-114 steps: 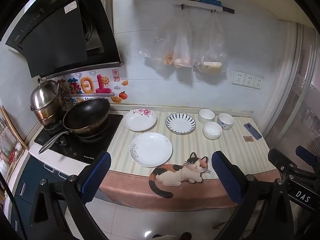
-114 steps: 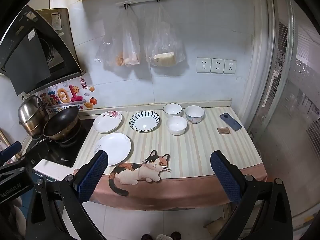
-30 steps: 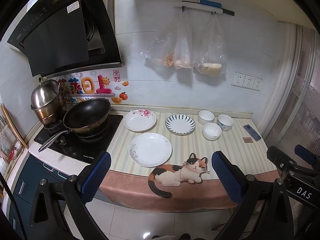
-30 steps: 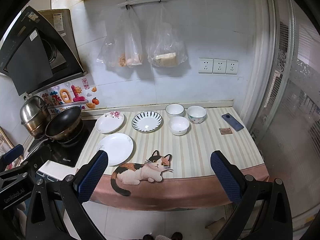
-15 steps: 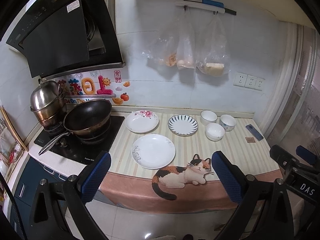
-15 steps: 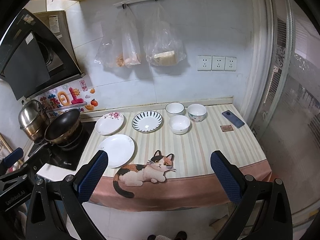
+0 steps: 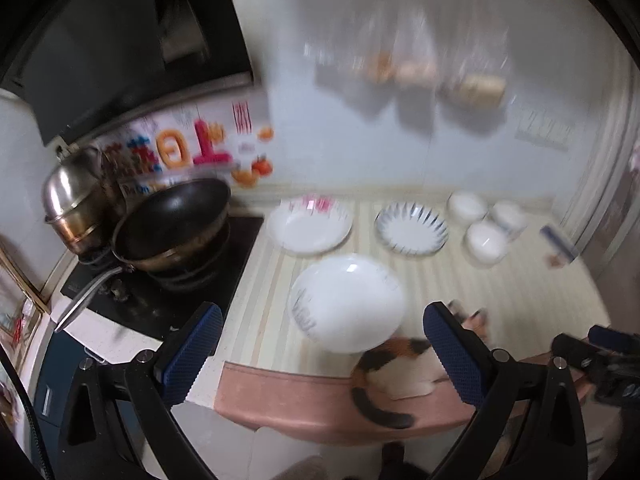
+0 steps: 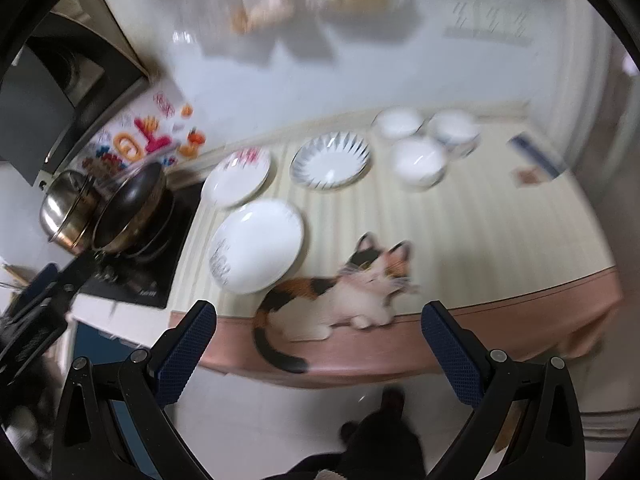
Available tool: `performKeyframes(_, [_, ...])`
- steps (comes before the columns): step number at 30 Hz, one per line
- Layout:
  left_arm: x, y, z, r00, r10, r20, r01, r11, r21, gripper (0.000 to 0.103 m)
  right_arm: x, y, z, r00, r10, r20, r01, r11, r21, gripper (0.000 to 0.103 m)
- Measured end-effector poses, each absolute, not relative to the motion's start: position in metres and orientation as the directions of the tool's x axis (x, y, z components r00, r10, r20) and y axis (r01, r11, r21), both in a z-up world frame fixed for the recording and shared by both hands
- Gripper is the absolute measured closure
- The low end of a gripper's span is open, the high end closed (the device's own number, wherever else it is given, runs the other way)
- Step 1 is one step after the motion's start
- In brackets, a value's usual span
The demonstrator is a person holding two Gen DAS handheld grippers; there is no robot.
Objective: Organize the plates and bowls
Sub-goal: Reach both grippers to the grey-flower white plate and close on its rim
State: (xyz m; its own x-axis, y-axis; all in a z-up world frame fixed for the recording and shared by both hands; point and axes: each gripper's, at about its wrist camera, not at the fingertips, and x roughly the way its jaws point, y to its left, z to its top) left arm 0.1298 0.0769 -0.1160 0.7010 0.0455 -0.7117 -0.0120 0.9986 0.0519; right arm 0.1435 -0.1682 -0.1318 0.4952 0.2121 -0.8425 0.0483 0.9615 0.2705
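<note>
Three plates lie on the striped counter: a plain white plate [image 7: 347,304] [image 8: 258,246] nearest the front, a floral plate [image 7: 310,227] [image 8: 237,178] behind it, and a blue-rayed plate [image 7: 411,229] [image 8: 330,159] to the right. Three white bowls [image 7: 486,242] [image 8: 418,159] cluster further right. My left gripper [image 7: 322,354] is open and empty, in front of the counter edge below the white plate. My right gripper [image 8: 318,354] is open and empty, off the counter's front edge. Both views are motion-blurred.
A black wok [image 7: 172,222] and a steel pot [image 7: 74,200] stand on the cooktop at left. A cat picture [image 8: 344,292] decorates the counter's front edge. A phone [image 8: 536,152] lies at the far right. Plastic bags [image 7: 404,60] hang on the wall.
Both grippers have moved forward and down toward the counter, so the plates and bowls appear larger and closer. The jaws stay open. No dish has moved.
</note>
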Motion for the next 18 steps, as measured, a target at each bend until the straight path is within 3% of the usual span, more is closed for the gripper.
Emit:
performKeyframes(10, [0.254,0.116,-0.248,0.464,0.053,-0.884,-0.059,0.998,0.029,0.000,0.291,-0.138,-0.275,0.283,0.360,-0.889,-0.042,0.931,0.363,0.000])
performKeyframes(18, [0.316,0.146,-0.321,0.329,-0.033,-0.944,-0.130,0.988,-0.080,0.006,0.382,-0.114,-0.370,0.130,0.446,-0.886,-0.074,0.895,0.440,0.003])
